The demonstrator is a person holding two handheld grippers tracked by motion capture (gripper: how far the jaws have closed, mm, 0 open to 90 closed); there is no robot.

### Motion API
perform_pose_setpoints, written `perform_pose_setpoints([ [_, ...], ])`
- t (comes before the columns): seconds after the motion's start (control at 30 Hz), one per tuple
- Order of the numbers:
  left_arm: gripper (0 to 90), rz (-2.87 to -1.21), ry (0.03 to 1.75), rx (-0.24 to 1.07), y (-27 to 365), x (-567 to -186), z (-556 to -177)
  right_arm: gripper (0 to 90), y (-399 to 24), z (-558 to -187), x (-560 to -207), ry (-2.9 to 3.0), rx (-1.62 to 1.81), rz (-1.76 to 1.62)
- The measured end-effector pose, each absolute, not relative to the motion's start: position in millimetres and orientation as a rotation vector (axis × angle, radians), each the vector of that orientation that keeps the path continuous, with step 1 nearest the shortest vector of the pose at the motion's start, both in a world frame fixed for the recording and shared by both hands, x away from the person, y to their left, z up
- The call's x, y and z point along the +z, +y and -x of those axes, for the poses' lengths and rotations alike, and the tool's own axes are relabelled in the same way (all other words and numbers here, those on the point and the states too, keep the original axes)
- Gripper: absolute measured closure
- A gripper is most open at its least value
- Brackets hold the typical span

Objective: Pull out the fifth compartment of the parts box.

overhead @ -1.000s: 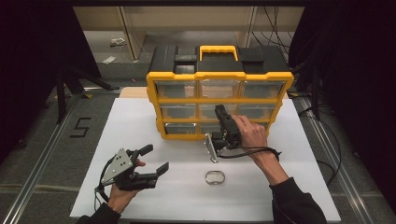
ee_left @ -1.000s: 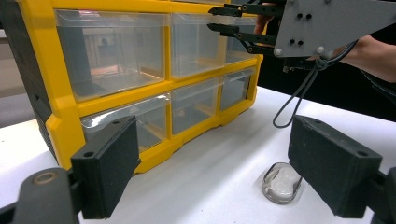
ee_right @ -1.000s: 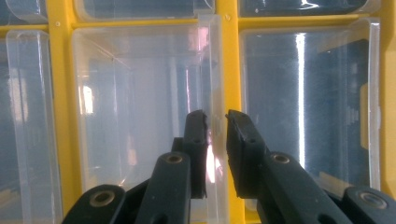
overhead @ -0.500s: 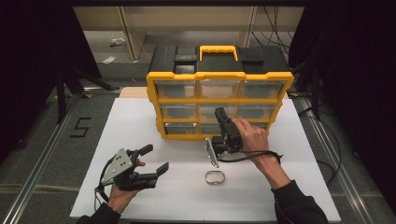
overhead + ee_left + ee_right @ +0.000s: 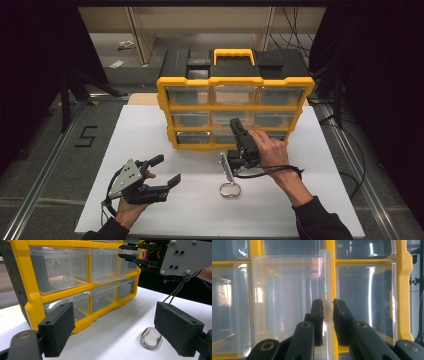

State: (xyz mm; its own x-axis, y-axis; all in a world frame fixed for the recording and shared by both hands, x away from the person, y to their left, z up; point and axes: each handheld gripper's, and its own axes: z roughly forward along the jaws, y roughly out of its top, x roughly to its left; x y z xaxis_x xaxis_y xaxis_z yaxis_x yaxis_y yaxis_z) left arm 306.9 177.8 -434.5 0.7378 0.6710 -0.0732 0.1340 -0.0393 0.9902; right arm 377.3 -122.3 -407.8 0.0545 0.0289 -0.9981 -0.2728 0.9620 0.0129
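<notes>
A yellow organizer [image 5: 235, 82] with clear drawers stands at the back of the white table [image 5: 145, 135]. My right gripper [image 5: 235, 124] reaches into its front. In the right gripper view its jaws are pinched on the thin lip of a clear drawer [image 5: 287, 290] in the middle column, and that drawer sticks out a little. My left gripper [image 5: 167, 170] hovers open over the table's near left, with nothing between its pads [image 5: 58, 330]. A small clear oval piece [image 5: 229, 190] lies on the table below the right hand, and the same oval piece [image 5: 150, 338] sits near the left gripper's right jaw.
The organizer's black top carries a yellow handle [image 5: 234, 52]. A cable [image 5: 270, 172] loops from the right gripper across the table. Dark floor and metal rails surround the table, and bare white surface lies between the two hands.
The right hand and gripper have shifted slightly toward the near edge while holding the drawer lip. The left gripper has stayed put.
</notes>
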Motion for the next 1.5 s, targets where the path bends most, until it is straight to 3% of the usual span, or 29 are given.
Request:
perform_pose_setpoints([
  [1.5, 16.7, -1.572, 0.671, 0.494, 178.0, -433.9, -306.6, 79.7, -128.5, -348.2, -410.6, 1.487, 0.247, 0.253],
])
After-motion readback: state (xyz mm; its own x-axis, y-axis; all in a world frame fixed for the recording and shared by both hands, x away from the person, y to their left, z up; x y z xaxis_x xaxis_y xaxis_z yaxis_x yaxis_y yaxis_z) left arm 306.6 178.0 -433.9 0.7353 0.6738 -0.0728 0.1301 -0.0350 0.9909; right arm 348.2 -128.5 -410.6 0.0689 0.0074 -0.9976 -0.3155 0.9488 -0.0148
